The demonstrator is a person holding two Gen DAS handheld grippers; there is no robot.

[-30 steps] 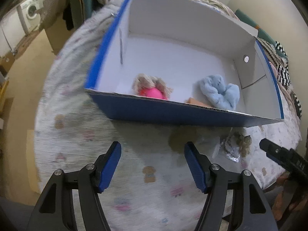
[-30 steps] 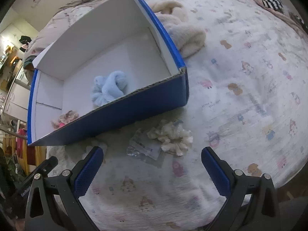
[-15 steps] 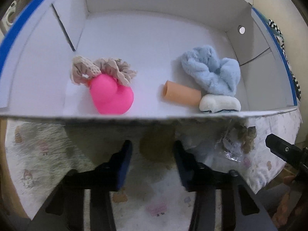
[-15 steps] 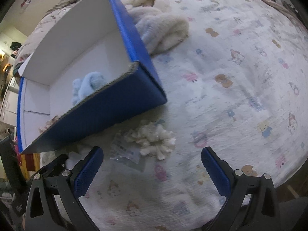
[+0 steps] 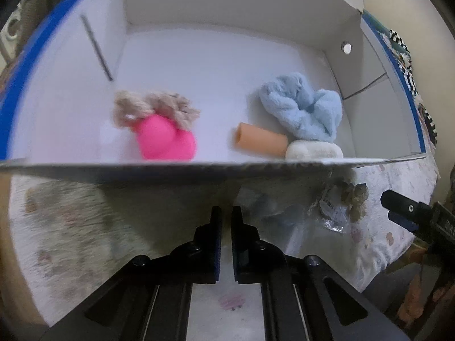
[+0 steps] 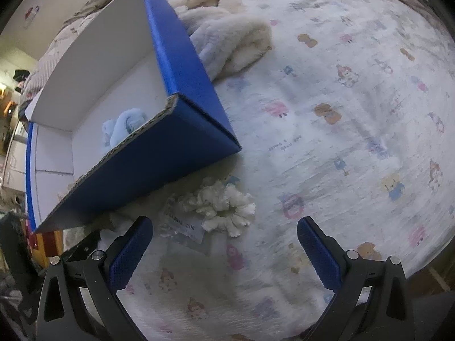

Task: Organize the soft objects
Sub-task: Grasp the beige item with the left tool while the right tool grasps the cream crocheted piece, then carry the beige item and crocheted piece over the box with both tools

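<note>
A blue box with a white inside (image 5: 199,56) lies on the bed; it holds a pink sponge (image 5: 166,140) under a beige scrunchie (image 5: 153,108), an orange tube (image 5: 260,140), a white pad (image 5: 312,150) and a light blue scrunchie (image 5: 304,110). My left gripper (image 5: 226,213) is nearly shut at the box's near wall (image 5: 170,169), with nothing visible between its fingers. My right gripper (image 6: 224,238) is open just in front of a white scrunchie (image 6: 224,207) lying on a clear wrapper (image 6: 182,226) outside the box (image 6: 159,159).
A cream fleece blanket (image 6: 227,37) lies bunched behind the box's right side. The cartoon-print bedsheet (image 6: 355,113) stretches to the right. The right gripper also shows at the right edge of the left wrist view (image 5: 412,213), near the scrunchie and wrapper (image 5: 344,201).
My left gripper rose toward the box's near wall and closed from wide open to almost shut. My right gripper moved closer to the white scrunchie and stayed open.
</note>
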